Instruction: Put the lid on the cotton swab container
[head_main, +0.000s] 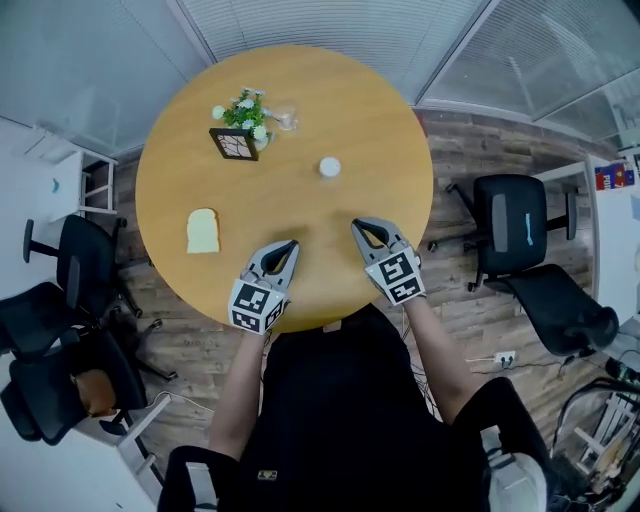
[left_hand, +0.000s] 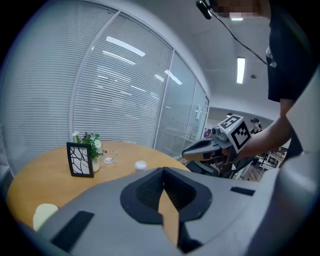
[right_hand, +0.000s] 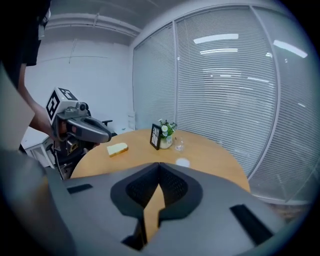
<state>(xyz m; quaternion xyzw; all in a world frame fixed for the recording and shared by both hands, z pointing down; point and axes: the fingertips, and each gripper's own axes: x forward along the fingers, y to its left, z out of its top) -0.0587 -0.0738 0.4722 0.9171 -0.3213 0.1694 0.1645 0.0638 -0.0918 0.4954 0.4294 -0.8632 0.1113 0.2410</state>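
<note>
A small white round lid (head_main: 329, 167) lies near the middle of the round wooden table (head_main: 380, 120); it also shows in the left gripper view (left_hand: 140, 165) and the right gripper view (right_hand: 183, 162). A small clear container (head_main: 285, 118) stands farther back beside the flowers, upright (left_hand: 109, 157) (right_hand: 179, 145). My left gripper (head_main: 291, 245) and right gripper (head_main: 358, 226) hover over the table's near edge, well short of the lid. Both are shut with nothing between the jaws (left_hand: 162, 171) (right_hand: 159, 165).
A black picture frame (head_main: 233, 143) leans against a small pot of white flowers (head_main: 245, 108) at the back left. A pale slice of bread (head_main: 203, 230) lies at the left. Office chairs (head_main: 520, 225) stand around the table, with glass walls and blinds behind.
</note>
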